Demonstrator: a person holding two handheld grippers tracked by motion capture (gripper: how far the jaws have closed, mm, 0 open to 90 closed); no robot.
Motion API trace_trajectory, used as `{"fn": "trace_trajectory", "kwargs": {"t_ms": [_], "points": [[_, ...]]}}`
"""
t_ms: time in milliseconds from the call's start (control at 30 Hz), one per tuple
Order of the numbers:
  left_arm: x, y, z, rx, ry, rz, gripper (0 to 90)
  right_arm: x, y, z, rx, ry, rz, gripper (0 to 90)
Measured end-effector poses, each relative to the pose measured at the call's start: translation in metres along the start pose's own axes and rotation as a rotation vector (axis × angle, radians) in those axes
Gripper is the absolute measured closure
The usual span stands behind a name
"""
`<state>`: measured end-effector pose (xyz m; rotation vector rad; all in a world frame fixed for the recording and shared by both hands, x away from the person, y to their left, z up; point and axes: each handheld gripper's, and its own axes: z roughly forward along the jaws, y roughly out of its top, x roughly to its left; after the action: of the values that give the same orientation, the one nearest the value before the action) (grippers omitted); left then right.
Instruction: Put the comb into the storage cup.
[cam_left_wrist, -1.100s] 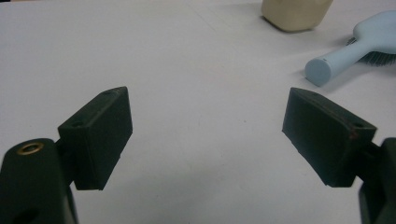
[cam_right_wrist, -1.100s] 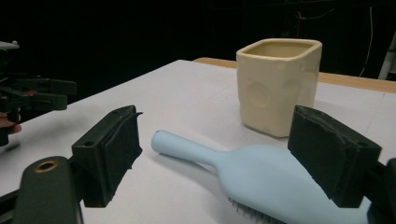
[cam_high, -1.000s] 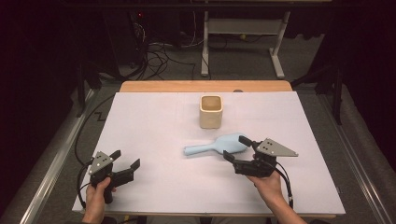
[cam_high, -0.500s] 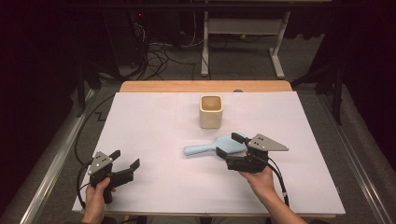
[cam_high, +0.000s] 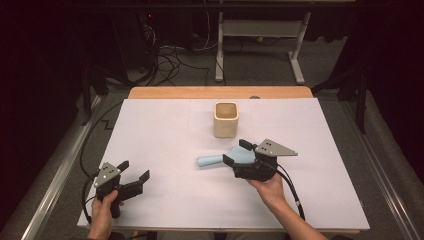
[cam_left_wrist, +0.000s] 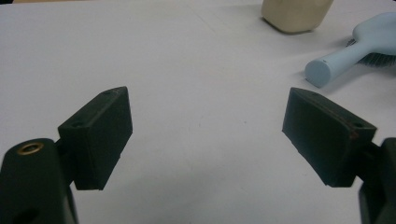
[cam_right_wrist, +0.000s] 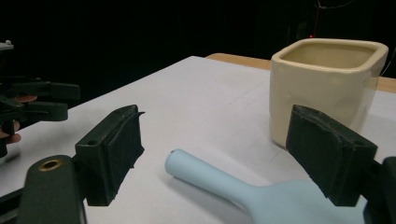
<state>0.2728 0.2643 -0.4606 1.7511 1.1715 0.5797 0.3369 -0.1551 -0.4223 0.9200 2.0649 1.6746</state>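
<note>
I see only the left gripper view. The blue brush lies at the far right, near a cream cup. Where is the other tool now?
Observer: In the high view the right tool is at the brush, its jaws open on either side of the brush's wide end.
Operator: Do the jaws touch the brush?
Observer: The right gripper view shows a gap between the handle and both pads, so no grip yet.
Operator: Is anything inside the cup?
Observer: The high view looks into the cream cup; nothing is visible inside.
</note>
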Motion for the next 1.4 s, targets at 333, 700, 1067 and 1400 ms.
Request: {"fn": "trace_trajectory", "kwargs": {"t_ms": [333, 700, 1067, 1400], "points": [[0.0, 0.0, 0.0, 0.0, -0.004, 0.005, 16.9, -0.001, 0.01, 0.023, 0.088, 0.049, 0.028, 23.5], [-0.001, 0.0, 0.0, 0.001, -0.01, 0.008, 16.9, 0.003, 0.021, 0.044, 0.137, 0.044, 0.002, 28.0], [0.001, 0.0, -0.001, -0.013, 0.011, -0.013, 17.0, 0.006, 0.032, 0.063, 0.305, -0.008, 0.004, 42.5], [0.001, 0.0, -0.001, -0.012, 0.01, -0.009, 16.9, 0.003, 0.04, 0.087, 0.534, 0.032, 0.006, 48.5]]}}
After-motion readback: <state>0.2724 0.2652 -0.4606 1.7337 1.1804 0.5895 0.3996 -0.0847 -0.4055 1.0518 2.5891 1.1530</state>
